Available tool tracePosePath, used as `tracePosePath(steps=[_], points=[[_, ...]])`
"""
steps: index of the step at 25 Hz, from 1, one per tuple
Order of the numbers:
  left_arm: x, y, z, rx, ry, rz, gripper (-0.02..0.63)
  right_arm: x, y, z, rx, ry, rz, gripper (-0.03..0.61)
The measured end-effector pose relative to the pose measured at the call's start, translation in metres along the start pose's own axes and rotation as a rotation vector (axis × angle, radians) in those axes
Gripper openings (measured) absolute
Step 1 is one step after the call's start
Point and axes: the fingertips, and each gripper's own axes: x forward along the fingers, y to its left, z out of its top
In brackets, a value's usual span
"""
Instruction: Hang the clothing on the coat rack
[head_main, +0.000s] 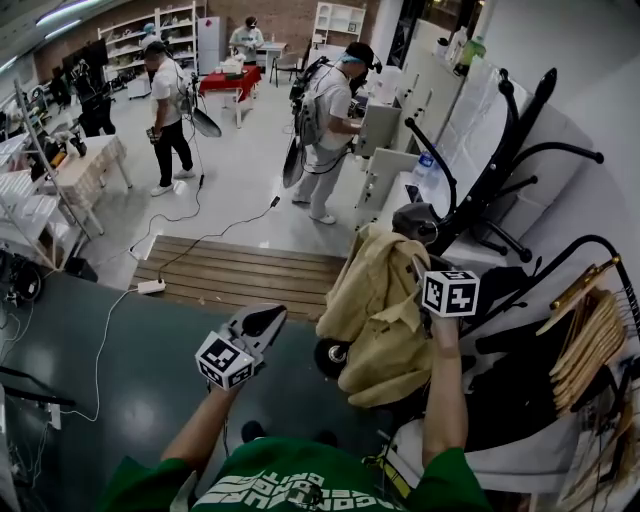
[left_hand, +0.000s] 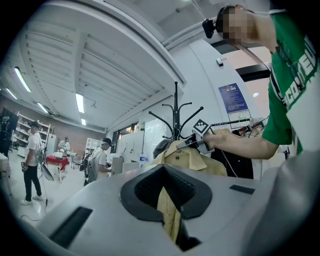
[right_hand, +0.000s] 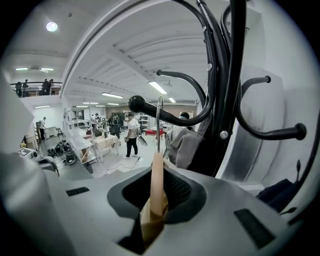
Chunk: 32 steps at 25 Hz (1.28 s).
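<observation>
At a peg (right_hand: 167, 114) of the coat rack (right_hand: 234, 100), the shirt (head_main: 385, 315) is held up by its hanger (right_hand: 156, 187), clamped in the right gripper (right_hand: 155, 215), seemingly for hooking on; the left gripper (left_hand: 167, 200) is held open, empty.

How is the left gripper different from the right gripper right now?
The right gripper is clamped on the wooden hanger that carries the yellow shirt. The left gripper has its jaws apart and holds nothing. The right gripper is up beside the coat rack, while the left gripper sits lower, clear of the shirt. Both are hand-held, with two jaws.
</observation>
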Motion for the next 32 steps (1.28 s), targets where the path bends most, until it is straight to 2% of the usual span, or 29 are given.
tracePosePath(steps=[9,21,32], points=[[0.001,0.005,-0.004,-0.004,0.011,0.008,0.003,0.017,-0.013,-0.014,0.024,0.026,-0.016,0.057],[0.004,0.006,-0.007,-0.013,0.010,0.011,0.003,0.025,-0.021,-0.016,0.013,0.010,-0.045,0.060],[0.004,-0.002,-0.003,-0.009,0.006,0.000,0.003,-0.006,-0.020,-0.004,-0.007,-0.060,-0.088,0.063]])
